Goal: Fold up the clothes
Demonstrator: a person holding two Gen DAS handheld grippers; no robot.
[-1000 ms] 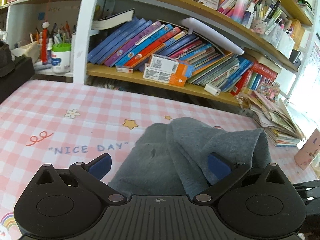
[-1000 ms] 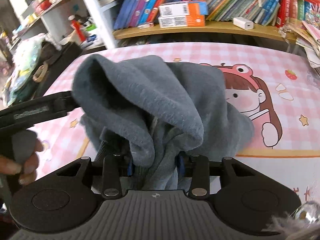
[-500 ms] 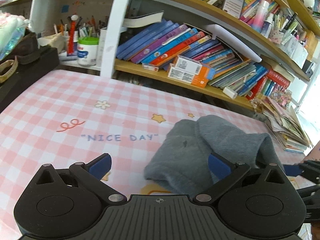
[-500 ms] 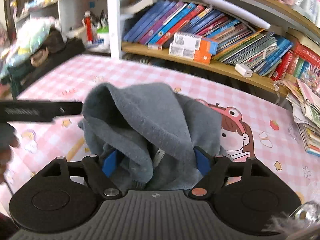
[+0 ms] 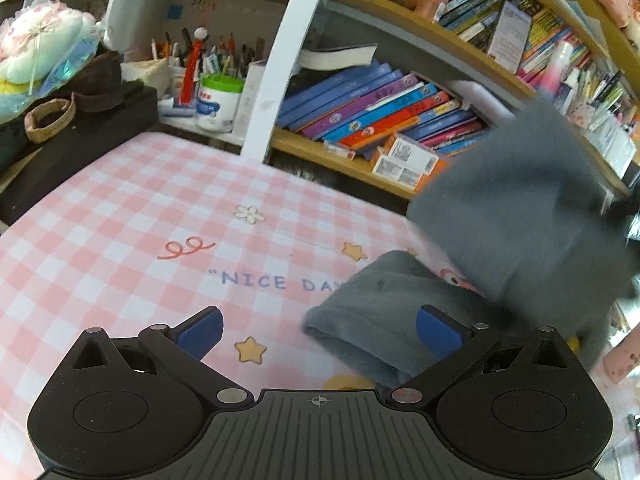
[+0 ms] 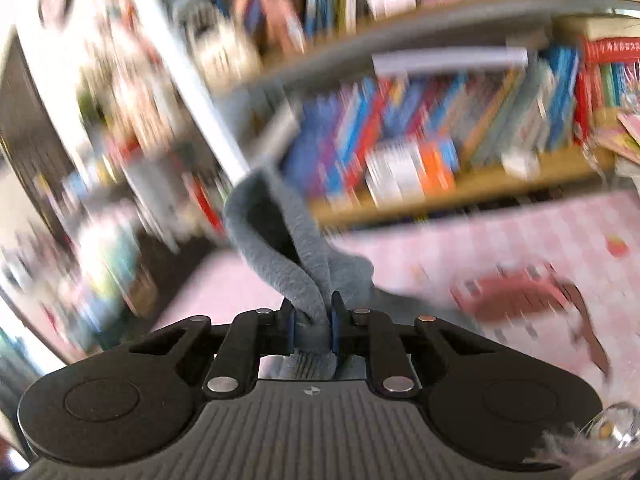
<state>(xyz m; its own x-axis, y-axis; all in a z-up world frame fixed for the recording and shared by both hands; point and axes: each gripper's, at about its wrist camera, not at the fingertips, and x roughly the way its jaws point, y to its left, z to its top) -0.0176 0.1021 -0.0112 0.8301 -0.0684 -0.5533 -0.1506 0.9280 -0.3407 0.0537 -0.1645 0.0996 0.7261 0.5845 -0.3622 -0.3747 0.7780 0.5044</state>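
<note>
Right wrist view shows the right gripper (image 6: 313, 326) clenched on a bunched fold of the grey fleece garment (image 6: 280, 248), the cloth rising in a soft loop above the pinch; everything behind it is blurred. From the left wrist view, the garment (image 5: 520, 216) hangs partly in the air over the pink checked tablecloth (image 5: 120, 216), while its lower part (image 5: 384, 320) lies crumpled on the cloth just right of the "NICE DAY" lettering (image 5: 276, 282). The left gripper (image 5: 318, 332) is spread wide and holds nothing, its right pad just over the crumpled edge.

The fleece looks light, thick and limp: it sags, bunches readily and should not slip from rubber pads, but layers are likely to drag along together. A hem or corner of the lying part, right of the lettering, seems the sensible place for the free gripper to take hold.

Beyond the lettering stands a bookshelf (image 5: 380, 120) packed with leaning books and a white jar (image 5: 214, 104); left of the lettering a dark box (image 5: 72, 148) borders the cloth. A high swing of the garment could brush the shelf. The cloth around the lettering is bare.
</note>
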